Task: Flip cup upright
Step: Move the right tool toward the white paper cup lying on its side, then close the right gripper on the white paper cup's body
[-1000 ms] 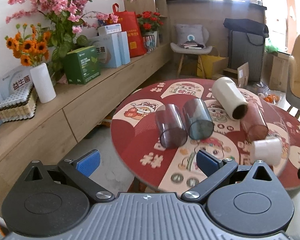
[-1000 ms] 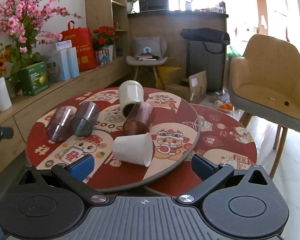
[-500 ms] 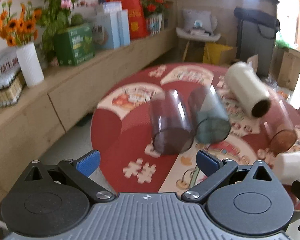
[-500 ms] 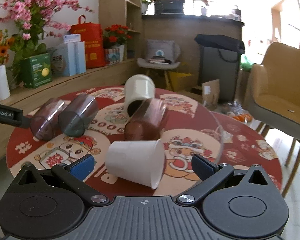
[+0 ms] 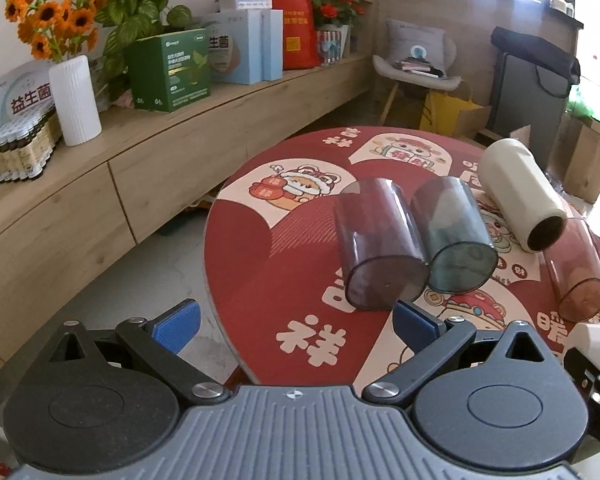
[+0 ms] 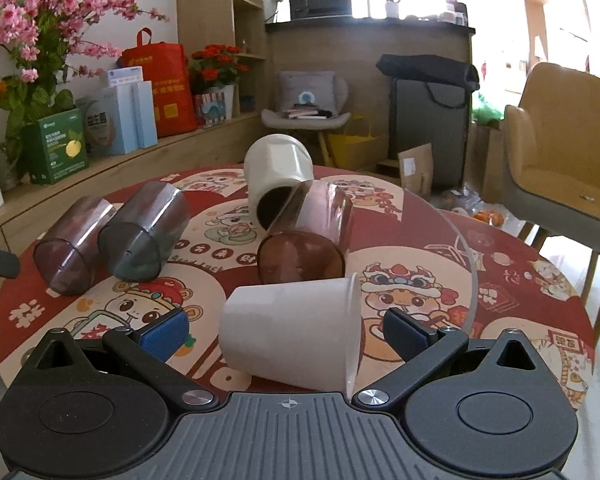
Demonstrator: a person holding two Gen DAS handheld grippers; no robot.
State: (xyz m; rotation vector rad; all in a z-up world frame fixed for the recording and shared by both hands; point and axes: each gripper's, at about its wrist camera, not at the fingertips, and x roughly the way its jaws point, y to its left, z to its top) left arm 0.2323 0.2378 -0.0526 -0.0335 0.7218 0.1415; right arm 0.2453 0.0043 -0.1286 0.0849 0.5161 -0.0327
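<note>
Several cups lie on their sides on the round red table (image 6: 400, 208). A white plastic cup (image 6: 296, 332) lies between the open fingers of my right gripper (image 6: 286, 330), mouth to the right, untouched by the pads. Behind it lie a brown cup (image 6: 304, 240), a cream cup (image 6: 276, 176), a grey-green cup (image 6: 144, 236) and a purple cup (image 6: 72, 246). My left gripper (image 5: 296, 322) is open and empty at the table's left edge, just short of the purple cup (image 5: 380, 244) and the grey-green cup (image 5: 452, 236).
A wooden sideboard (image 5: 100, 184) with boxes, a white vase (image 5: 74, 100) and flowers runs along the left. A tan armchair (image 6: 564, 152) stands at the right, and a second lower red table (image 6: 540, 280) sits beside the first.
My right gripper has moved forward until the white cup lies between its fingers. My left gripper has moved closer to the purple and grey-green cups.
</note>
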